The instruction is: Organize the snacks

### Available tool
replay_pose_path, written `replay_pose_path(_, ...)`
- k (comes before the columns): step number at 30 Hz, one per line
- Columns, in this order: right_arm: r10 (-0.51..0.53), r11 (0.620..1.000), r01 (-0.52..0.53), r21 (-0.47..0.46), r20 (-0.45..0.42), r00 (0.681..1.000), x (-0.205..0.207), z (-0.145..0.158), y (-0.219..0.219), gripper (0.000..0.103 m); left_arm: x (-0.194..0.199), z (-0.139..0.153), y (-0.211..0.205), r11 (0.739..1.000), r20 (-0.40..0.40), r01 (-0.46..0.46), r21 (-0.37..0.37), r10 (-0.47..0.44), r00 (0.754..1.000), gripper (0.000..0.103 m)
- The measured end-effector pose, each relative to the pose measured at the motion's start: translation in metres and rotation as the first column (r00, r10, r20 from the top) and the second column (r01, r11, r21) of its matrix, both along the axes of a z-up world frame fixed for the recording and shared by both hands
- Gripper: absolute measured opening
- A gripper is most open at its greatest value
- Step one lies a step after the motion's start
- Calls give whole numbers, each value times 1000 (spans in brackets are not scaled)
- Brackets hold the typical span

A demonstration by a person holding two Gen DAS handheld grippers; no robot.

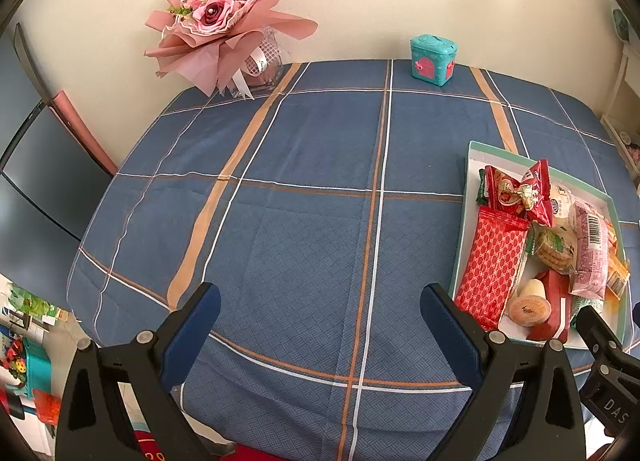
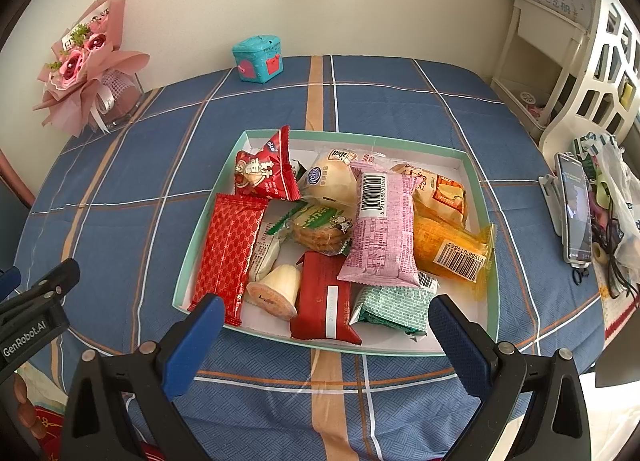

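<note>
Fingers on the left gripper and right gripper gape empty; all visible snacks sit jumbled inside the tray, none outside it.

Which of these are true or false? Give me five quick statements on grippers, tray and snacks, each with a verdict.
1. Both grippers are open and empty: left gripper, right gripper. True.
2. The snack tray holds only two packets. False: it holds a pile of them.
3. The pink barcoded packet lies on other snacks. True.
4. The teal toy box sits inside the tray. False: it stands apart, near the wall.
5. The jelly cup stands upright. False: it lies on its side.
</note>
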State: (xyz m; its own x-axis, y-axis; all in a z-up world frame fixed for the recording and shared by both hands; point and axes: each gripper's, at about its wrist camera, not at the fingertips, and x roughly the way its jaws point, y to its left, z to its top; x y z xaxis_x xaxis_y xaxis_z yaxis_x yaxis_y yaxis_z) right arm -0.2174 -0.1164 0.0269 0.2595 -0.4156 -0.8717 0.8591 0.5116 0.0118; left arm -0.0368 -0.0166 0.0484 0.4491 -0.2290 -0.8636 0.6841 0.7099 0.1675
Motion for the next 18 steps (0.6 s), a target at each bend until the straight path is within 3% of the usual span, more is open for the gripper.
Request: replay_pose_path(18, 5, 1000, -5, 4, -4, 1000, 1, -1, 0, 103, 3, 2, 2, 1000, 10, -8, 0, 8, 1000, 100)
